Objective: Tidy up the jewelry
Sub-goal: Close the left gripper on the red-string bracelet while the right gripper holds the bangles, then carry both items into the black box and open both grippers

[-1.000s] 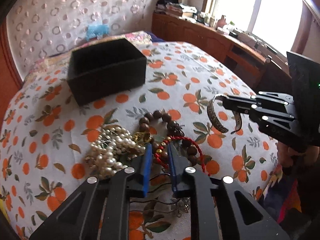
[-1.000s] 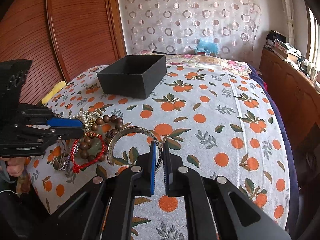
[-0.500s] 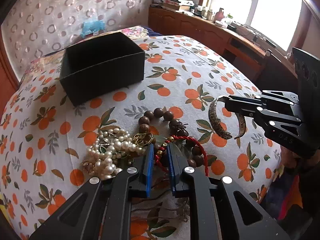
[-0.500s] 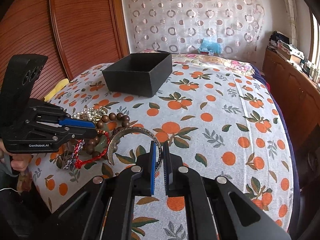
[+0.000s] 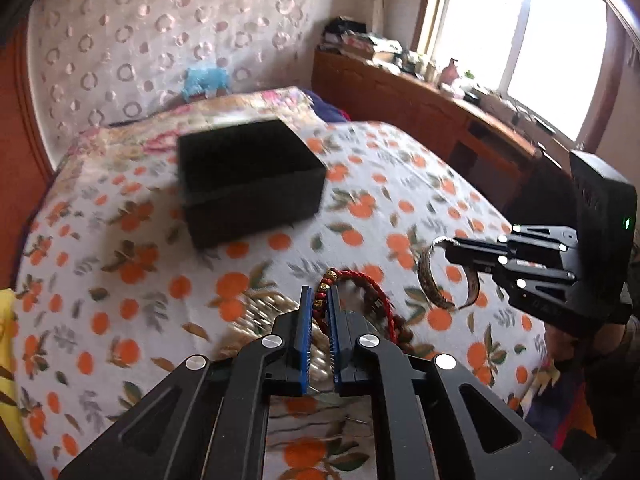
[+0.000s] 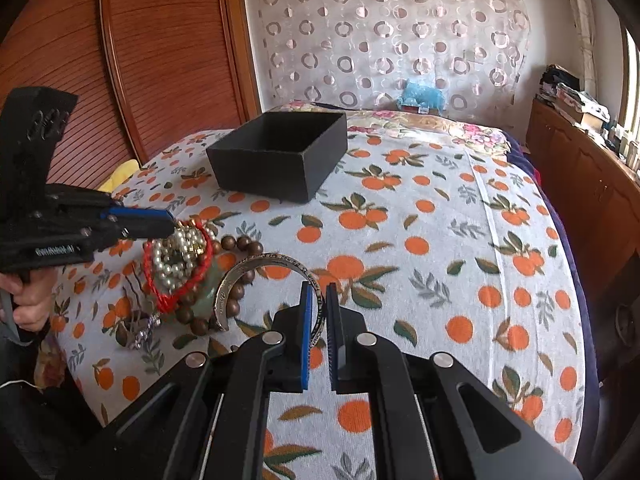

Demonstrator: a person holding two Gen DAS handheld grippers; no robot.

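While the left claw (image 5: 319,300) is closed on the red cord bracelet (image 6: 176,268), holding it raised above the bed (image 6: 440,216), the right claw (image 6: 319,300) is clamped on the rim of the silver bangle (image 6: 256,276), which also hangs clear of the orange-print bedspread (image 5: 120,240). Below the red bracelet, a pile of pearls (image 6: 180,256) and brown wooden beads (image 6: 236,248) lies on the bedspread. Farther back, well apart from the pile, the open black box (image 6: 280,156) sits on the bed.
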